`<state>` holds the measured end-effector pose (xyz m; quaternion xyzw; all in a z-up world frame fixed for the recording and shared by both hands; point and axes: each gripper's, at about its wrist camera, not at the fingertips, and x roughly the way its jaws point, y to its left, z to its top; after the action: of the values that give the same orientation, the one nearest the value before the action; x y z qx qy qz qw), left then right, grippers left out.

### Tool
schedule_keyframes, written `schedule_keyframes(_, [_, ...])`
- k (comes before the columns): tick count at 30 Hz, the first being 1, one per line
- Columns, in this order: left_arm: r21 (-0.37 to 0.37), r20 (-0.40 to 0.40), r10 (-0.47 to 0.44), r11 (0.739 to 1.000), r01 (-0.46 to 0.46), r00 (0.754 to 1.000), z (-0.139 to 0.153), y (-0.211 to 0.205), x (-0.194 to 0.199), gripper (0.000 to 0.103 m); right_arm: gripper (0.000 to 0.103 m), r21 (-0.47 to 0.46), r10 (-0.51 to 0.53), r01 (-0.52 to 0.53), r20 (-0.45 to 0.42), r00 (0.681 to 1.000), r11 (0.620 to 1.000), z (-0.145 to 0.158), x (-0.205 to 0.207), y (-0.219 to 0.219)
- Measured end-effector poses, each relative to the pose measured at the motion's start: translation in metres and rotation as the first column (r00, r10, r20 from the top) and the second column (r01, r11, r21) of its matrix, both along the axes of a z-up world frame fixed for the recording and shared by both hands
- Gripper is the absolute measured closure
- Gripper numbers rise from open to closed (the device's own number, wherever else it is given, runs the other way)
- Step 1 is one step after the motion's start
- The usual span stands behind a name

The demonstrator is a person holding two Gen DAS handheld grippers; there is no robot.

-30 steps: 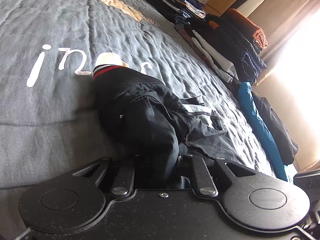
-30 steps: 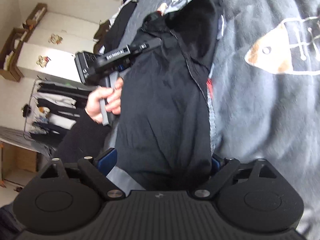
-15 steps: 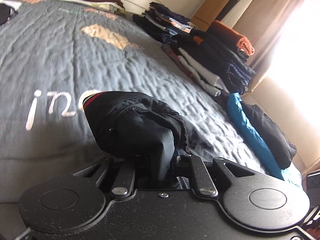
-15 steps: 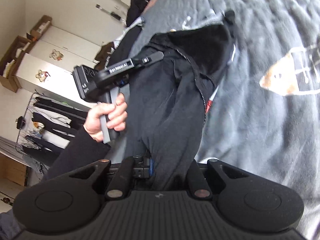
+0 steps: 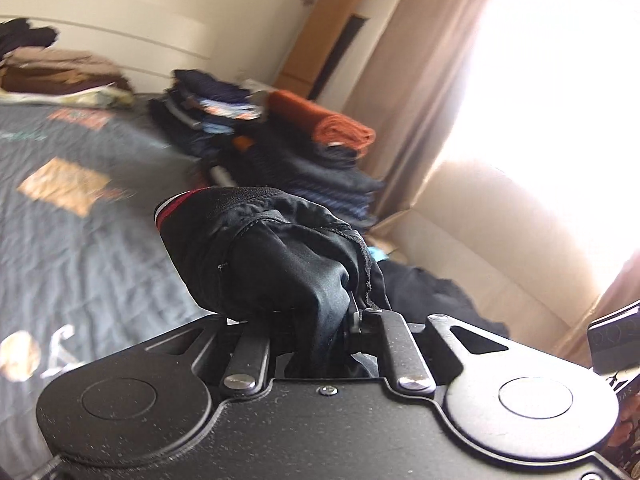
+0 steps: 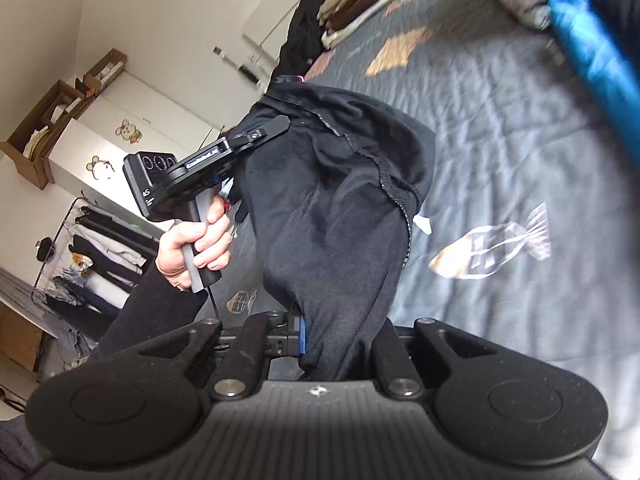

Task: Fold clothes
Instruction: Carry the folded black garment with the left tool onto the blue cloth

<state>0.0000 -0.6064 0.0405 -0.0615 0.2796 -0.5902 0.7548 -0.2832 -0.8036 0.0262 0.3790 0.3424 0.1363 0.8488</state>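
The left gripper (image 5: 320,320) was closed on the black garment (image 5: 272,252), its jaws pinching a bunched fold that rose straight out from between them. The right gripper (image 6: 340,344) was likewise clamped on the garment (image 6: 332,216), the cloth running up from its narrow jaws. The garment hung between the two grippers, lifted off the bed (image 6: 500,152), with a red-and-white striped band (image 5: 172,208) at its upper left end in the left wrist view.

Below and left of the garment, the grey quilt (image 5: 60,232) lay bare, printed with orange patches and pale lettering. Along the bed's far edge stood a stack of folded clothes (image 5: 312,168) topped by an orange roll (image 5: 340,124); a second pile (image 5: 60,72) sat at the far left corner by the headboard. To the right, a dark garment (image 5: 432,292) lay at the bed's edge before a bright curtained window (image 5: 540,100).

Only the right wrist view showed the left gripper (image 6: 268,132) from outside, with a hand (image 6: 196,244) and a dark sleeve (image 6: 148,312) gripping its handle, fingertip buried in the cloth. That view also showed a white cabinet (image 6: 92,148), a clothes rack (image 6: 96,240), a fish print (image 6: 488,244) on the open quilt to the garment's right, and a blue cloth (image 6: 592,40) at the top right. The left wrist view caught only a corner of the right gripper's housing (image 5: 616,340) at its right edge.
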Motion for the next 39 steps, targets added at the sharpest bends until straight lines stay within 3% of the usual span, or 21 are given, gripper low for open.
schedule_keyframes(7, [-0.055,0.047,-0.128,0.99,0.13,0.991,0.041,-0.129,-0.039,0.09,0.093,-0.099,-0.119,0.124,0.051,0.992,0.987,0.062,-0.066,-0.088])
schedule_keyframes(12, [-0.061,0.063,-0.206,0.976,0.209,0.977,0.037,-0.228,-0.049,0.09,0.093,-0.166,-0.187,0.2,0.09,0.978,0.966,0.081,-0.1,-0.156])
schedule_keyframes(15, [-0.032,0.046,-0.231,0.972,0.233,0.972,0.008,-0.286,-0.047,0.09,0.093,-0.184,-0.239,0.251,0.086,0.967,0.95,0.068,-0.114,-0.205])
schedule_keyframes(17, [-0.008,0.026,-0.242,0.97,0.242,0.97,-0.014,-0.324,-0.046,0.089,0.093,-0.179,-0.279,0.287,0.066,0.958,0.941,0.043,-0.115,-0.234])
schedule_keyframes(21, [0.171,-0.067,-0.185,0.966,0.194,0.98,-0.086,-0.382,-0.029,0.086,0.089,-0.168,-0.392,0.379,-0.05,0.919,0.91,-0.029,-0.104,-0.29])
schedule_keyframes(22, [0.193,-0.079,-0.176,0.963,0.189,0.981,-0.096,-0.385,-0.026,0.078,0.087,-0.169,-0.41,0.394,-0.075,0.909,0.904,-0.044,-0.102,-0.299])
schedule_keyframes(24, [0.232,-0.102,-0.159,0.956,0.179,0.982,-0.114,-0.389,-0.02,0.074,0.087,-0.159,-0.421,0.404,-0.092,0.902,0.901,-0.064,-0.102,-0.307])
schedule_keyframes(26, [0.218,-0.108,-0.138,0.963,0.159,0.984,-0.115,-0.376,-0.013,0.064,0.084,-0.162,-0.42,0.403,-0.097,0.902,0.901,-0.076,-0.104,-0.312])
schedule_keyframes(28, [0.208,-0.112,-0.116,0.968,0.137,0.987,-0.112,-0.363,-0.007,0.062,0.064,-0.221,-0.401,0.374,-0.094,0.911,0.901,-0.065,-0.107,-0.309])
schedule_keyframes(30, [0.201,-0.117,-0.093,0.973,0.116,0.989,-0.105,-0.343,-0.006,0.061,0.05,-0.284,-0.398,0.355,-0.11,0.911,0.891,-0.054,-0.112,-0.308])
schedule_keyframes(33, [0.172,-0.102,-0.081,0.98,0.097,0.992,-0.091,-0.307,-0.017,0.061,0.047,-0.337,-0.402,0.352,-0.092,0.911,0.873,-0.037,-0.126,-0.306])
schedule_keyframes(36, [0.149,-0.054,-0.074,0.986,0.081,0.996,-0.074,-0.277,-0.035,0.052,0.046,-0.32,-0.434,0.399,-0.043,0.9,0.859,-0.02,-0.156,-0.3])
schedule_keyframes(39, [0.137,-0.034,0.014,0.99,-0.009,0.999,-0.053,-0.268,-0.044,0.051,0.045,-0.291,-0.465,0.444,-0.004,0.885,0.847,-0.011,-0.176,-0.285])
